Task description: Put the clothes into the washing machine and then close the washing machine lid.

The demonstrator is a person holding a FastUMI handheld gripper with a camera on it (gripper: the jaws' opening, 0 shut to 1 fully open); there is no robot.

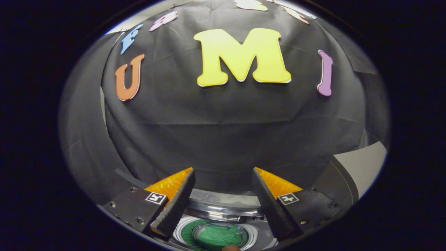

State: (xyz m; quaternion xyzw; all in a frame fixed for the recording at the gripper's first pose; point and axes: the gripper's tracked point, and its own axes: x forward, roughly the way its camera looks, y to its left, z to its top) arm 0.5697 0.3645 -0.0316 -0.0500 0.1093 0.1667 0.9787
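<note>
Tongs [223, 181] held high, pointing out toward the black cloth wall [223, 132]. Fingers [176, 205] spread wide, nothing between them, nothing touching either one.

Below and between the fingers: washing machine [223, 204], seen from above. Shiny rim runs across just behind the finger roots. Under it, a round opening with a pale ring and a green perforated drum wall.

Green cloth [217, 235] lies bunched in the drum, low between the fingers and well below their tips. Reads as the clothes, already inside. A glossy sheen over the cloth could be a clear lid lying on top or only reflections off the drum; cannot tell which.

Small brownish rounded thing [230, 248] at the near lip of the opening, under the tongs. Too little of it to name.

A pale slab [362, 167] with a dark edge stands off beyond the right finger; possibly part of the machine or booth, unclear.

Task status, as a judgement: loading looks done, with the garment in the drum and the tongs empty. What remains is the lid, if not yet down. If open, the tongs must drop from this height and find its edge.
</note>
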